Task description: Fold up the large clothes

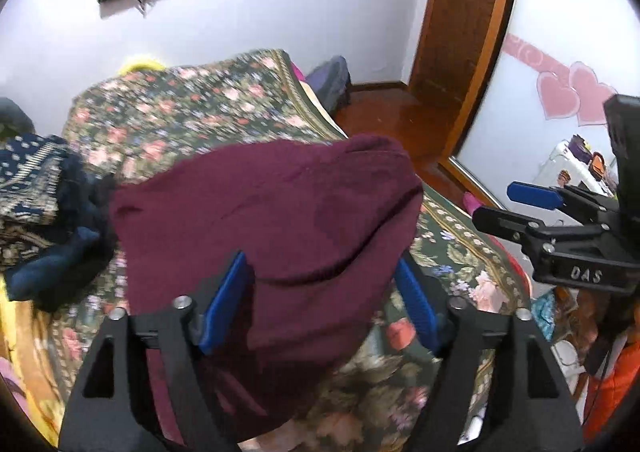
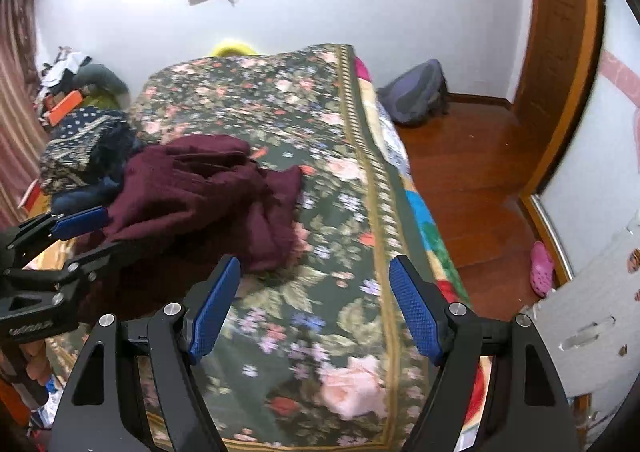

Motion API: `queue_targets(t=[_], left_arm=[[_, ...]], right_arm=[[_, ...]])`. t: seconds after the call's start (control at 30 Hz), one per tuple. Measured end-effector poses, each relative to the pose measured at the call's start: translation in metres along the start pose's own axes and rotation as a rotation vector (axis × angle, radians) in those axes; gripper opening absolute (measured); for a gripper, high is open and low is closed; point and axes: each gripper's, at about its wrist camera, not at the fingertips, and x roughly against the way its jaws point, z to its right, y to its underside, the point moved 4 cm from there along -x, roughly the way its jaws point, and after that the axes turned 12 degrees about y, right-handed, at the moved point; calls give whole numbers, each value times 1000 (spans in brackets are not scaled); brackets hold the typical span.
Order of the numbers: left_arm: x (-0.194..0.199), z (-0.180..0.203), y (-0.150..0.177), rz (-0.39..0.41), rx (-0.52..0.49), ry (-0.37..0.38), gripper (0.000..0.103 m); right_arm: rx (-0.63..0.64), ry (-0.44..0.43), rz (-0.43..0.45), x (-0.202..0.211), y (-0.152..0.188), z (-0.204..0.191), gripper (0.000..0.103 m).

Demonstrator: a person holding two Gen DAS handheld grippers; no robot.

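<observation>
A maroon garment point(image 1: 272, 220) lies bunched on the floral bedspread point(image 1: 192, 108). In the left wrist view my left gripper point(image 1: 320, 300) is open, its blue pads standing wide on either side of the cloth, which lies between them. The right wrist view shows the garment point(image 2: 208, 192) crumpled at the bed's left side, with the left gripper point(image 2: 76, 236) at its left edge. My right gripper point(image 2: 316, 312) is open and empty above the bare bedspread point(image 2: 340, 180), to the right of the garment. It also shows in the left wrist view point(image 1: 508, 208).
A pile of dark blue patterned clothes point(image 2: 84, 148) lies left of the garment. The bed's right edge drops to a wooden floor point(image 2: 472, 180) with a grey backpack point(image 2: 416, 92), a pink shoe point(image 2: 542, 268) and a wooden door frame point(image 2: 560, 52).
</observation>
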Motion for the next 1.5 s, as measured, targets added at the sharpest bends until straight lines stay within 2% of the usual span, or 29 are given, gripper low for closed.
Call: queue_targets(t=[0.03,0.07,0.2,0.33,0.5,0.63,0.7,0.77,0.8,0.87,1.0,1.07,1.2,1.37,1.5], left_arm=[[8,-4,1,19,-1,-12,89],[14,-8,2,37,1,-23,92],[30,-37,9,61,14,-123,93],[31,-69,19,33,67,-161,93],[9,-97,45,-58,136,-149,93],[-10,-106,66,-117,204,-89,94],[-18,-108,77,-132,230,-69,96],[-26,-108,88,-147,228,-80,103],[-30,-107,94,-155,225,-86,103],[-35,-106,104,-172,233,-76,103],[-33,-109,110,-183,272,-43,103],[-23,-110,107,-173,265,-60,103],[9,-115,90,-99,232,-94,103],[38,-145,63,-2,247,-176,103],[32,-179,55,5,328,-207,103]], right_arm=[[6,-7,10,2,-3,-5,74],[12,-13,19,2,-6,-10,74],[31,-49,55,7,-23,-32,74],[81,-103,75,9,-36,-57,74],[163,-122,56,-7,-38,-84,74],[156,-69,-2,-30,-31,-80,74],[138,-62,-35,-40,-25,-72,74],[92,-82,-85,-53,-15,-59,75],[56,-102,-114,-61,-7,-52,75],[10,-122,-143,-69,1,-44,83],[-50,-167,-177,-70,6,-38,84],[-22,-143,-164,-63,2,-41,84],[42,-115,-130,-48,-11,-47,84],[41,-172,-124,-45,-32,-47,86],[3,-229,-178,-63,-47,-47,86]])
